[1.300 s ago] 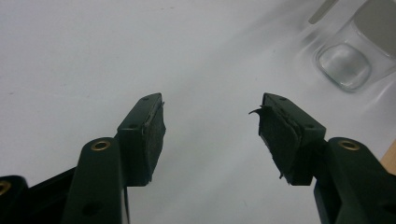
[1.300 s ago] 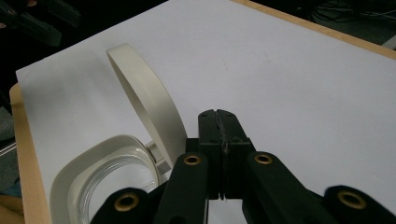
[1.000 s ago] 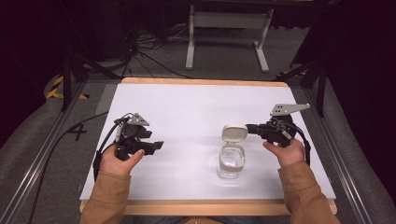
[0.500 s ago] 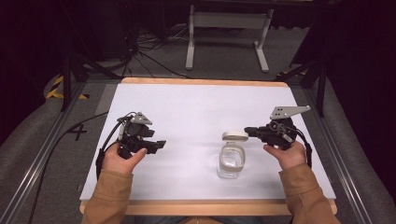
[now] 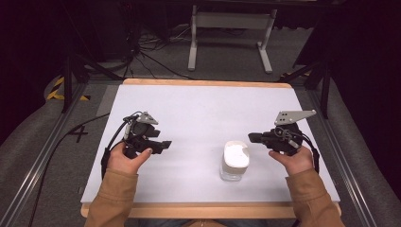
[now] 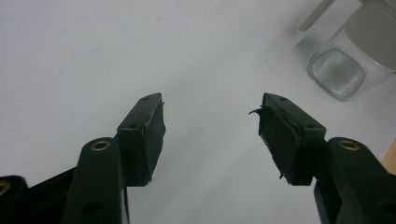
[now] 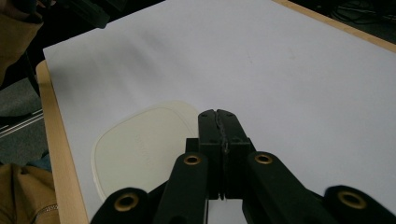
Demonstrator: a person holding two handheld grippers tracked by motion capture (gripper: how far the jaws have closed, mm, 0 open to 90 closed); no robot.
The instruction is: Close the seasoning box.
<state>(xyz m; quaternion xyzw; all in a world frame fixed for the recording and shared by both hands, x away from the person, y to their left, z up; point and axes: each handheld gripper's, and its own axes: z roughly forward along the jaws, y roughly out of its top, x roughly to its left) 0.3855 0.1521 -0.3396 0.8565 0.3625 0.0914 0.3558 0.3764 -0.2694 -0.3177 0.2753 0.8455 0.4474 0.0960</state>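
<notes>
Since a second ago I have set the white rounded lid (image 5: 236, 153) down on the clear square glass jar (image 5: 233, 171) and drawn my right gripper (image 5: 254, 137) back to its right.

High view: the jar stands near the table's (image 5: 198, 106) front edge, right of centre; my left gripper (image 5: 164, 145) hovers well left.

Left gripper view: jaws wide apart, empty, jar (image 6: 348, 60) far right.

Right gripper view: jaws pressed together, empty, above the lid (image 7: 142, 149).

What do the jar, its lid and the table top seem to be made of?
Jar: clear glass or hard plastic, glossy; the white surface shows through its walls, and the look leaves open which of the two.
Lid: probably plastic, opaque cream-white, smooth and matte, with no strong shine.
Table top: a matte white sheet, perhaps laminate or paper, over a board whose light wood shows at the edge.
</notes>
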